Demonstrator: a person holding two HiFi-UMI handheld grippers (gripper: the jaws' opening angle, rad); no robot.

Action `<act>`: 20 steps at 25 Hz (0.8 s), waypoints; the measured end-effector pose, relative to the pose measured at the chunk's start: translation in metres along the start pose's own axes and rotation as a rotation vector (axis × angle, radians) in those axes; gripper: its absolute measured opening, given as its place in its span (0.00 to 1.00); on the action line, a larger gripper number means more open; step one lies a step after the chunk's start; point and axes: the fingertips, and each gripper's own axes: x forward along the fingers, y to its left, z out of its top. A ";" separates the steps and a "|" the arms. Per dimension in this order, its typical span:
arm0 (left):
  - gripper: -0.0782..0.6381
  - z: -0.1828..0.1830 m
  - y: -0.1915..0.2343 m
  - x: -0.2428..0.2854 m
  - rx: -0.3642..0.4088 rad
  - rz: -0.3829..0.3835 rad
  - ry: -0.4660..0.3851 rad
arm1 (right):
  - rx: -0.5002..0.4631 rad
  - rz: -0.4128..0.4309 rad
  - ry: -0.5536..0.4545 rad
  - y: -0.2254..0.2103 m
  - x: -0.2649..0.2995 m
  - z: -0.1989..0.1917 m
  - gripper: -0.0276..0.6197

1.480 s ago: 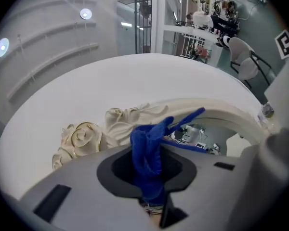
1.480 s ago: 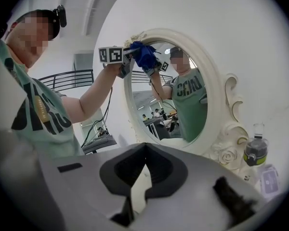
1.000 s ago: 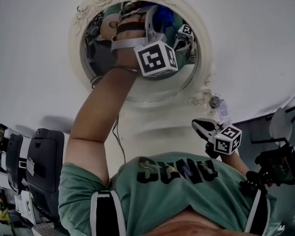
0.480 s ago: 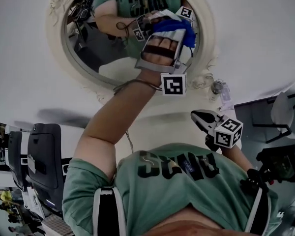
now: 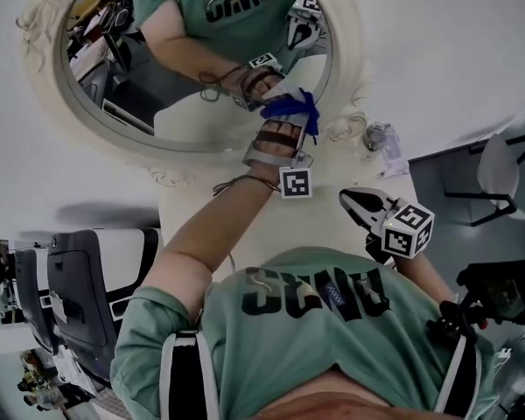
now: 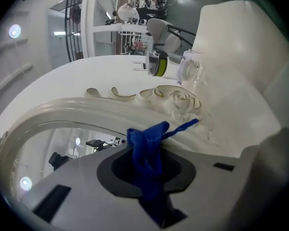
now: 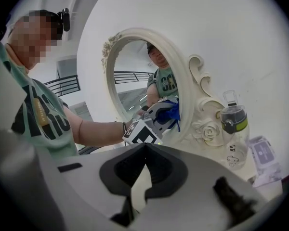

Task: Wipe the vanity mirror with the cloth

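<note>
1. Head view: the vanity mirror [image 5: 184, 68], an oval in a carved cream frame [image 5: 44, 81], fills 10 to 12 o'clock. There is plenty of bare glass on the 9 o'clock side of the action. At the mirror's 5 o'clock rim the left gripper [image 5: 290, 116] is clamped on a bunched blue cloth [image 5: 294, 105], and the cloth meets its own reflection right at the glass edge. It's tight there, with a bottle [image 5: 375, 136] and a packet [image 5: 392, 158] just outside the frame towards 3 o'clock. The right gripper [image 5: 354, 202] hangs at 4 o'clock over the white tabletop [image 5: 245, 221], well apart from the mirror.

2. Left gripper view: the jaws are pinched tight on the cloth [image 6: 147, 146]. It stands up dead centre, with a thin tail pointing to 2 o'clock. The frame [image 6: 86, 110] sweeps from 8 o'clock past the cloth, and the glass is below it at 8 o'clock. A carved rose [image 6: 180, 97] sits just beyond the cloth at 1 o'clock, and the bottle [image 6: 159, 64] is at 12.

3. Right gripper view: the right gripper [image 7: 143, 177] has its tips together and nothing between them. The mirror [image 7: 130, 81] stands upright at 12 o'clock. The left gripper [image 7: 166, 110] and cloth [image 7: 172, 110] sit at the glass's lower edge against the frame. The bottle [image 7: 233, 129] and packet [image 7: 264, 155] crowd 3 to 4 o'clock.
</note>
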 end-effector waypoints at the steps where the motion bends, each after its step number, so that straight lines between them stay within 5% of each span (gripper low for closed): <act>1: 0.21 0.000 -0.001 0.000 -0.007 -0.004 0.000 | 0.003 -0.002 0.000 -0.001 -0.001 0.000 0.05; 6: 0.21 0.003 -0.009 0.002 -0.043 -0.051 0.009 | -0.016 0.024 -0.002 0.004 0.005 0.002 0.05; 13: 0.22 0.000 -0.029 -0.010 -0.247 -0.294 -0.016 | -0.067 0.052 -0.004 0.017 0.010 0.014 0.05; 16: 0.23 -0.012 0.014 -0.026 -0.404 -0.241 -0.016 | -0.088 0.060 -0.007 0.022 0.010 0.020 0.05; 20: 0.23 -0.049 0.136 -0.050 -0.595 -0.050 -0.049 | -0.116 0.071 -0.021 0.027 0.011 0.028 0.05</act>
